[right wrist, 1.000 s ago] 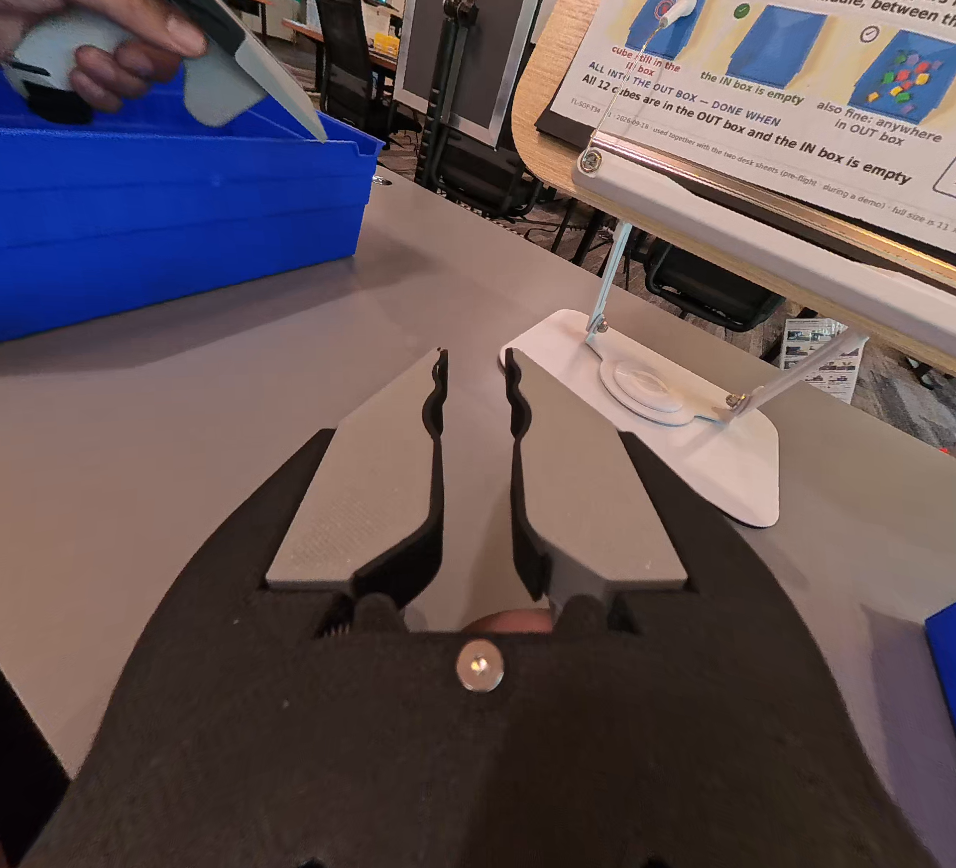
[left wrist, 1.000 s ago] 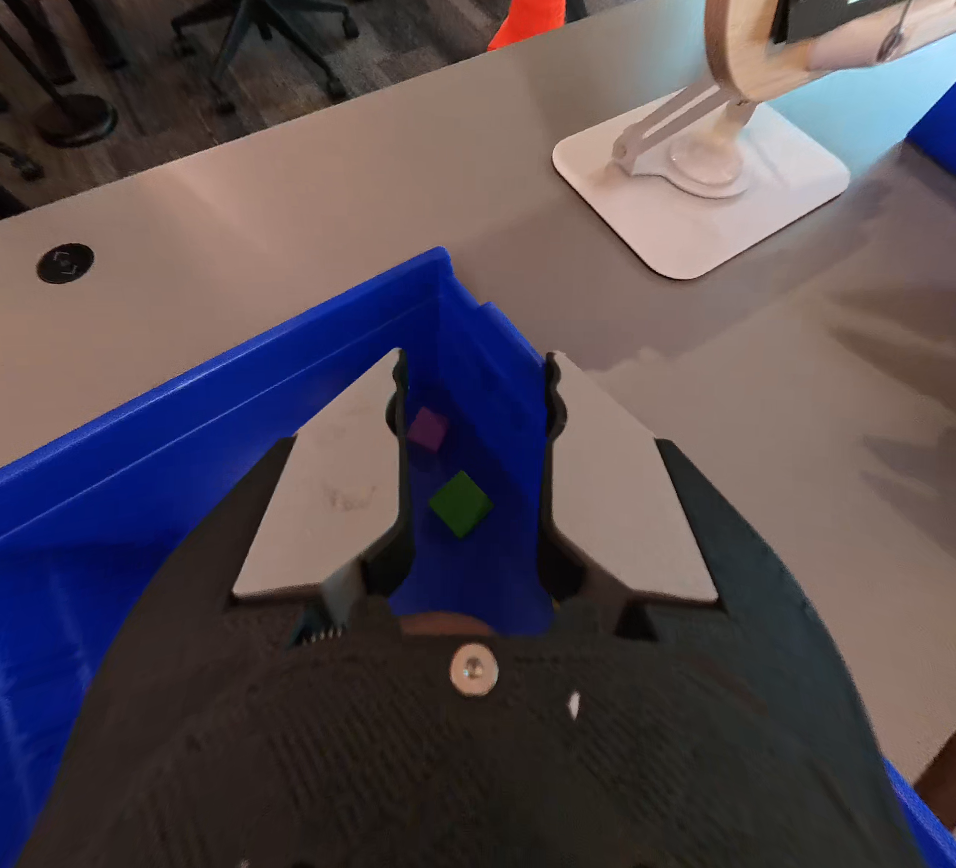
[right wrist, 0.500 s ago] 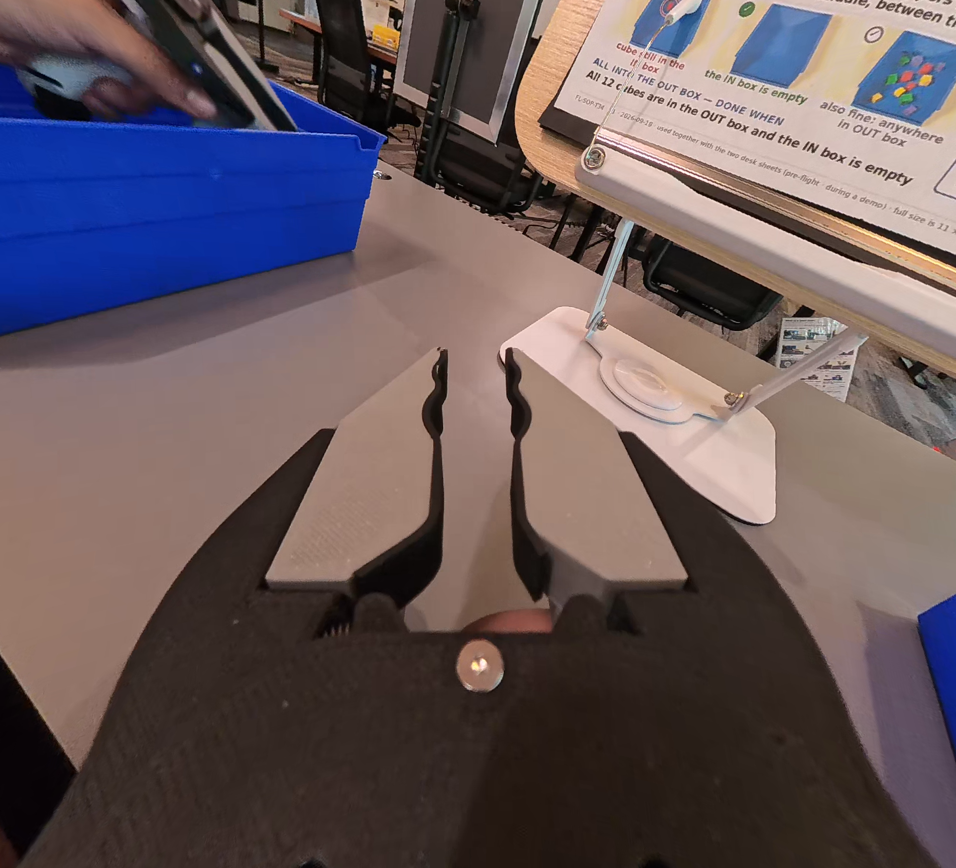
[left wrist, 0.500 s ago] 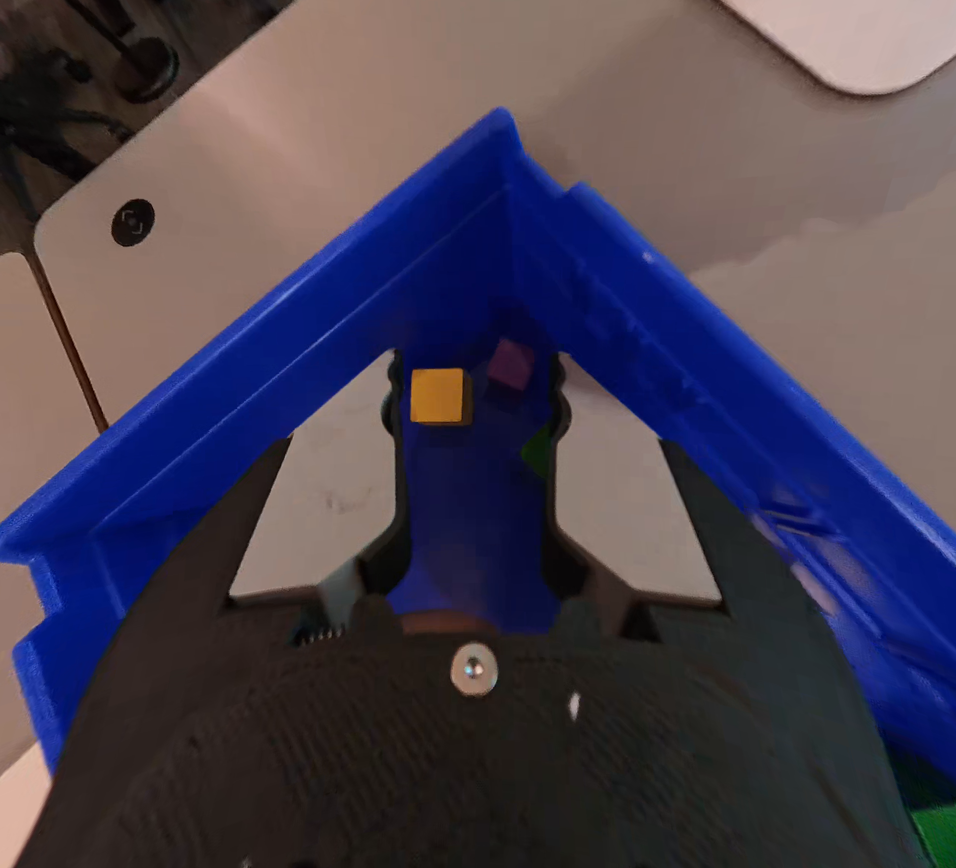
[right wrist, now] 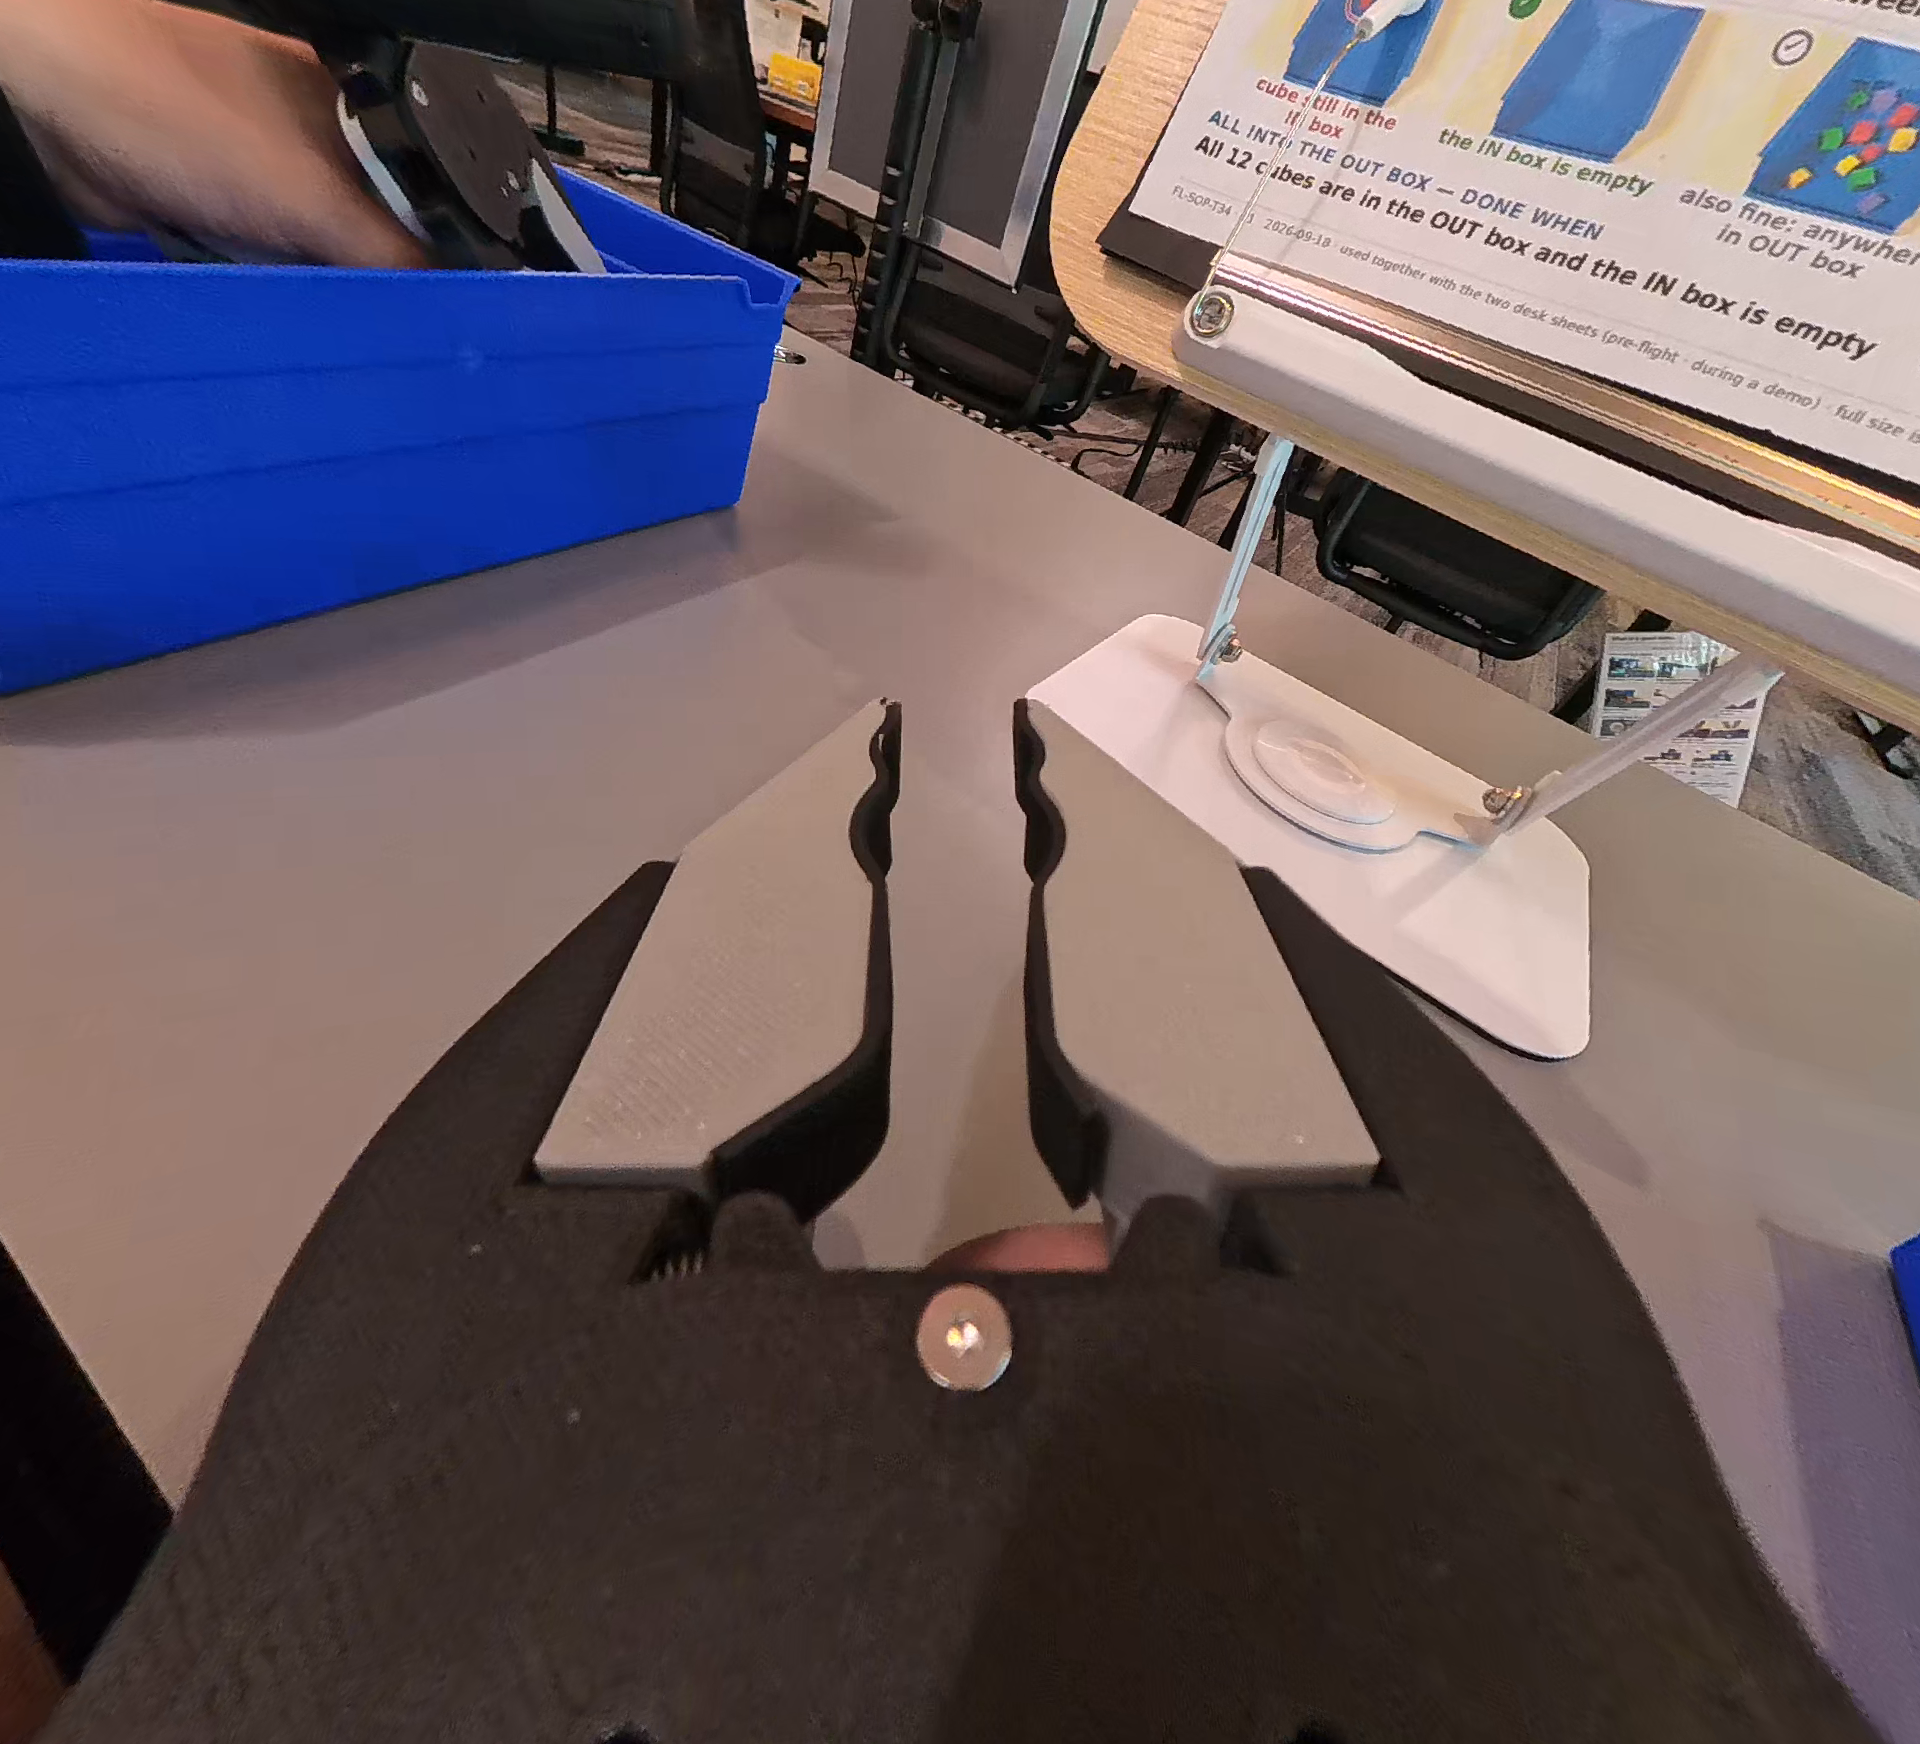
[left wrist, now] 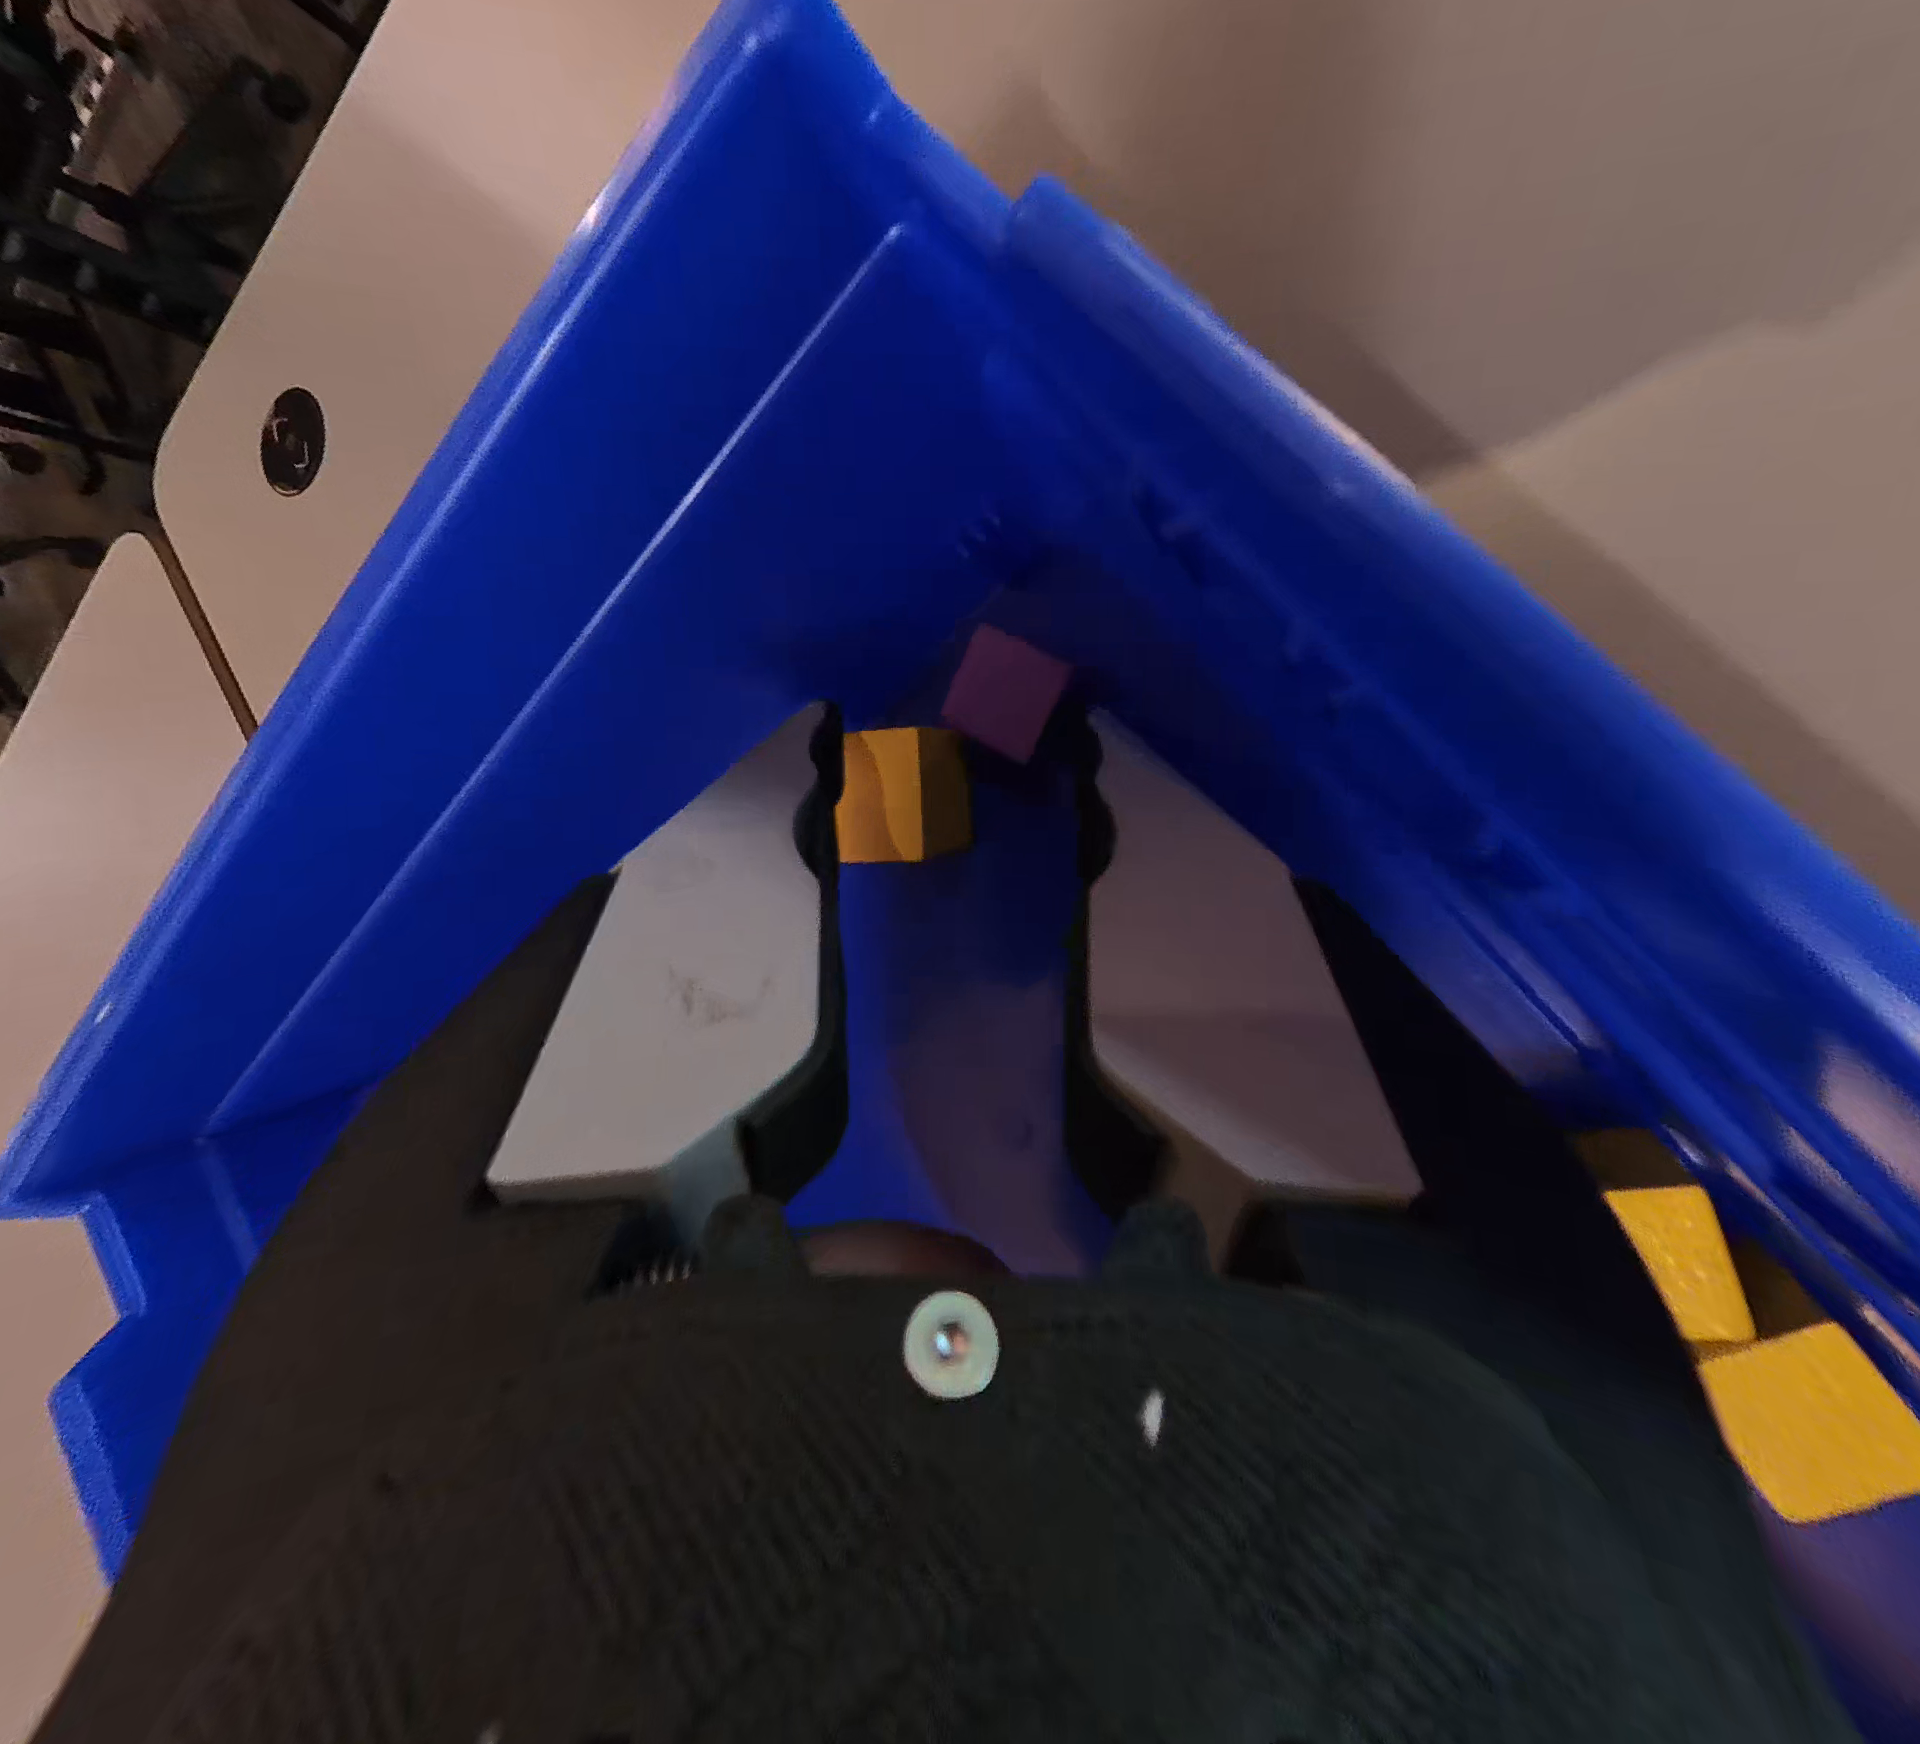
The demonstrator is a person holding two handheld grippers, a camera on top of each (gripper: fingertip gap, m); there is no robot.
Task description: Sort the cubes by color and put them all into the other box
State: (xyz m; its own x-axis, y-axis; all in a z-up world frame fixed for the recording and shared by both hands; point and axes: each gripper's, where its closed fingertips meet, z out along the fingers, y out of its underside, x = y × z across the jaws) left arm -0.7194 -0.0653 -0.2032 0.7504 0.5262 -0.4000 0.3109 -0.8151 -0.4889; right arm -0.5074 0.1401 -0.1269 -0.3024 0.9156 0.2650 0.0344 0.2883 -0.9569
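Our left gripper [left wrist: 951,775] is lowered into the far corner of the blue box [left wrist: 644,489], its jaws spread apart with nothing clamped between them. An orange cube [left wrist: 902,795] sits right at the tip of the left-hand finger, touching or nearly touching it, and a purple cube [left wrist: 1003,692] lies just beyond, tucked into the corner where the two walls meet. We judge the orange cube to be the target: the jaws are set wide enough to straddle it, and coming in along the corner's diagonal keeps both fingers off the walls. The purple cube is close enough to get nudged when we close (a small shift left would centre the orange one better). At the lower right edge of the same view, two yellow cubes [left wrist: 1756,1362] rest side by side against the box wall, which fits cubes grouped by colour.

Our right gripper [right wrist: 956,718] hovers over the bare grey bench [right wrist: 364,842], jaws parted and empty, parked clear of the work. From there we see the box from outside, with the hand [right wrist: 187,136] holding the left gripper dipping over its rim. A white stand [right wrist: 1351,863] carrying an instruction sheet [right wrist: 1558,84] sits to the right. A sliver of blue [right wrist: 1907,1299] at that view's right edge may be the other box.
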